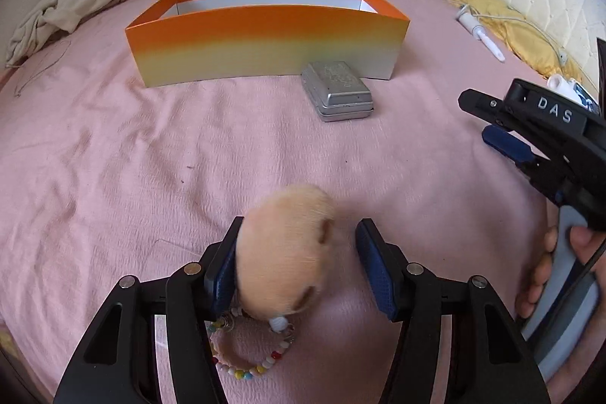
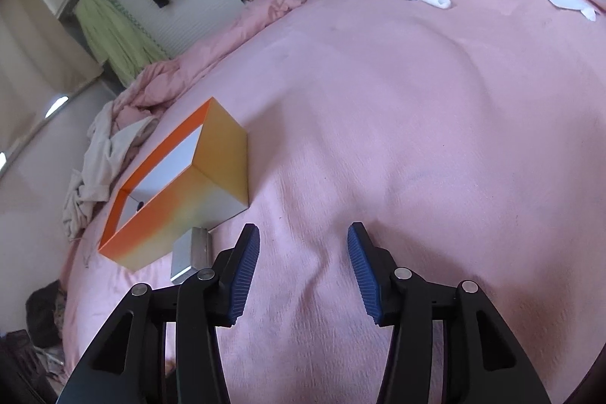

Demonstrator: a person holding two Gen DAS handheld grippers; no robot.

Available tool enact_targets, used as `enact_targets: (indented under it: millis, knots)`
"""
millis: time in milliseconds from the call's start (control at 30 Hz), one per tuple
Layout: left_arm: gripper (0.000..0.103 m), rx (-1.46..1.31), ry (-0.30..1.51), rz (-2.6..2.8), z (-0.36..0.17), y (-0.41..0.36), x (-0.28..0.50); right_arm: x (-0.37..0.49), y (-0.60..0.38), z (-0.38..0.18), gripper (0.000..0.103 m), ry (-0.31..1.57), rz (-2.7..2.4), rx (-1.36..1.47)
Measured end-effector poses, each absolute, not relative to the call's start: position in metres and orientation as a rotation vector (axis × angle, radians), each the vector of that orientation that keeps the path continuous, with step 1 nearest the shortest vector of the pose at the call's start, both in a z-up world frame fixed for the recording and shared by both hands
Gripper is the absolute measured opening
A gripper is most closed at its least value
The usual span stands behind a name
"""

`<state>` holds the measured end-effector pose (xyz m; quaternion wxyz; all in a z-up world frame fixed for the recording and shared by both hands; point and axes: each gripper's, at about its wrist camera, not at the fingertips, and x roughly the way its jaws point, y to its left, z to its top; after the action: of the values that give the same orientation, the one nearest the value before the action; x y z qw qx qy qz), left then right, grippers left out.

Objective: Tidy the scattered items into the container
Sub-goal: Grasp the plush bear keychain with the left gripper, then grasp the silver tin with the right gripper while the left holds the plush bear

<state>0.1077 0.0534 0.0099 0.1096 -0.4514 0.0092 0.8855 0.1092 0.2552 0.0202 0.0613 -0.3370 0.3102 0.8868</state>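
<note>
Where the left gripper (image 1: 295,264) reaches over the pink bedsheet (image 1: 113,158), a blurred peach plush toy (image 1: 284,252) sits between its jaws; the left pad (image 1: 223,275) touches it, the right pad stands apart, so no firm pinch shows. Its beaded ring (image 1: 246,366) lies partly hidden under the fingers. At the right, the right gripper (image 2: 303,267) has its jaws spread over bare sheet, holding nothing. Farther off, the orange box (image 1: 265,40) stands open, its visible inside bare, with a metal tin (image 1: 339,89) just beside its near wall
</note>
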Motion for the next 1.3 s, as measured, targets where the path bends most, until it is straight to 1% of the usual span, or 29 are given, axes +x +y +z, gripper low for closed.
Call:
enact_targets:
  millis: [33,67,100,133,267,333,433,467,533,667,800,1033,1233,1267,1300]
  knots:
    - [0.043,-1.315,0.002,2.629,0.011,0.049,0.109,0.109,0.254,0.020,0.048,0.921,2.688,-1.024]
    - [0.040,-1.328,-0.026,2.637,0.013,0.044,0.108,0.108,0.253,0.021,0.049,0.907,2.691,-1.032]
    - [0.039,-1.349,-0.060,2.627,0.016,0.040,0.104,0.107,0.251,0.021,0.049,0.894,2.694,-1.040]
    - [0.039,-1.359,-0.075,2.630,0.021,0.036,0.101,0.106,0.250,0.021,0.049,0.883,2.696,-1.047]
    - [0.039,-1.299,-0.022,2.730,0.039,0.020,0.094,0.105,0.248,0.018,0.049,0.870,2.701,-1.050]
    - [0.039,-1.306,-0.076,2.750,0.038,0.007,0.086,0.104,0.246,0.019,0.050,0.855,2.705,-1.054]
    - [0.040,-1.395,-0.178,2.715,0.013,-0.008,0.075,0.104,0.242,0.018,0.051,0.827,2.725,-1.070]
    - [0.041,-1.387,-0.184,2.707,0.003,-0.009,0.074,0.103,0.239,0.018,0.051,0.810,2.733,-1.081]
    - [0.041,-1.320,-0.142,2.746,0.000,-0.005,0.079,0.100,0.232,0.020,0.051,0.768,2.756,-1.100]
    - [0.041,-1.331,-0.055,2.762,0.001,0.003,0.079,0.092,0.207,0.022,0.051,0.629,2.823,-1.150]
    - [0.041,-1.316,-0.076,2.766,0.000,0.001,0.080,0.081,0.171,0.023,0.051,0.448,2.898,-1.202]
    - [0.041,-1.312,-0.077,2.768,0.001,0.003,0.077,0.055,0.123,0.015,0.053,0.207,2.925,-1.331]
    - [0.042,-1.316,-0.058,2.771,0.000,0.006,0.077,0.023,0.099,0.004,0.053,0.002,2.836,-1.426]
    - [0.042,-1.315,-0.057,2.772,0.000,0.006,0.077,0.023,0.098,0.002,0.053,-0.010,2.829,-1.423]
    - [0.042,-1.314,-0.060,2.771,0.001,0.006,0.077,0.024,0.098,0.002,0.045,-0.009,2.827,-1.411]
